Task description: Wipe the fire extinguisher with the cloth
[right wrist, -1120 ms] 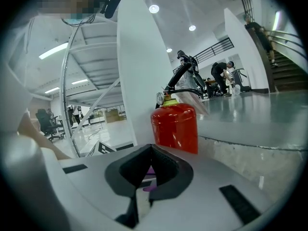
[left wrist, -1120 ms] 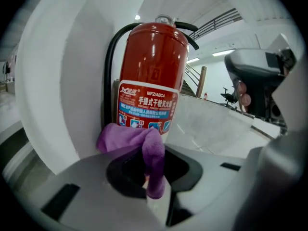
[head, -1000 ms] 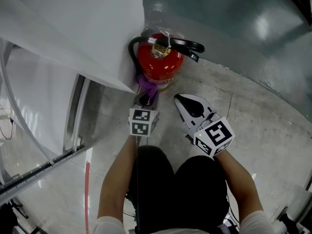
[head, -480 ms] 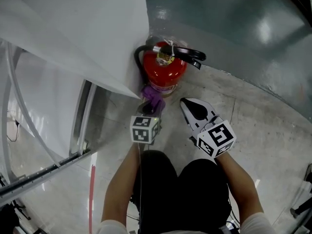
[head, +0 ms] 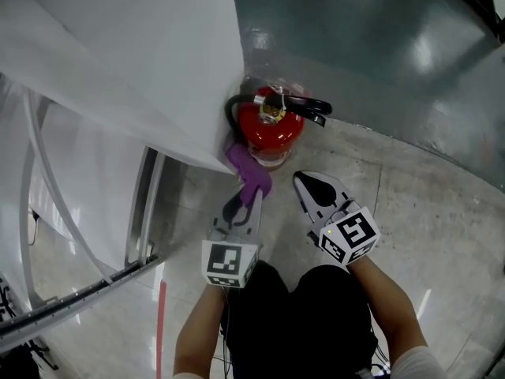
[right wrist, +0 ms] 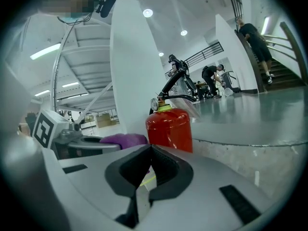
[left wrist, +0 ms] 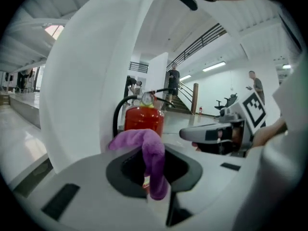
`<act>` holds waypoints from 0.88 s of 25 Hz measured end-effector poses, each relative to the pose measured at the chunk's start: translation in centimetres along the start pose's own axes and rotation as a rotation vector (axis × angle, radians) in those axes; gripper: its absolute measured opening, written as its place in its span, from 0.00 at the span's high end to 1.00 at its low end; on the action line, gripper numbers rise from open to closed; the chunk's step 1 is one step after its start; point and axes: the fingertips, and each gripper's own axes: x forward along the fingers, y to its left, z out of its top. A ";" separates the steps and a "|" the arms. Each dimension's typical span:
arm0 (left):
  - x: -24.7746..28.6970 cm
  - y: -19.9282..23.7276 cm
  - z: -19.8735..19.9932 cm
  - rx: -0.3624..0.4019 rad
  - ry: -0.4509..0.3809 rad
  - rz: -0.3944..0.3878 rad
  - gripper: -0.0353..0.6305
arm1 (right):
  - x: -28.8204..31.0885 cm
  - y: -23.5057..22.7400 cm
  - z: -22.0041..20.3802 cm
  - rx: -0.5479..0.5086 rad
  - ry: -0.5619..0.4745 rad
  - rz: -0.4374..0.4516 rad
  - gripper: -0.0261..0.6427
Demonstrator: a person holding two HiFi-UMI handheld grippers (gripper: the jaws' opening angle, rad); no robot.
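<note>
Two grippers here, but only one is doing any work. The left gripper (head: 251, 196) is clamped on a purple cloth (head: 248, 168). In the left gripper view the cloth is pinched in the middle, so one end flops forward over the jaws and the other hangs below. I'd guess that's on purpose: the loose front fold gives a soft pad to drag over the metal, rather than the plastic jaws scraping it.

The fire extinguisher (head: 272, 129) stands upright on the concrete floor (head: 394, 212), tucked against the edge of a big white panel (head: 142, 54). Its black hose (head: 234, 109) loops on the panel side and the lever (head: 312, 106) sticks out the other way. With the panel hugging that side, the open side facing the person is the easy bit to reach, which is probably why the cloth comes in from there, low on the body. The cloth tip looks just beside the red cylinder, but I can't tell if it's actually touching.

The right gripper (head: 306, 181) is closed up with nothing in it, hanging near the extinguisher and apart from the cloth. My read is it's just being kept out of the way, though it could steady the thing if it wobbles.
</note>
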 end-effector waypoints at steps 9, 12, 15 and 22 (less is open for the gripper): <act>-4.9 -2.5 7.5 -0.024 -0.071 0.006 0.85 | -2.2 2.1 4.7 -0.045 -0.027 -0.037 0.94; -6.6 -3.4 10.6 -0.044 -0.050 -0.002 0.85 | -3.6 3.5 7.8 -0.043 -0.016 -0.056 0.94; -8.7 -4.3 14.9 -0.062 -0.036 0.005 0.85 | -5.5 5.0 12.3 -0.022 -0.018 -0.062 0.94; -13.4 -6.6 26.9 -0.062 -0.035 0.008 0.85 | -10.4 8.0 23.8 -0.007 -0.041 -0.120 0.94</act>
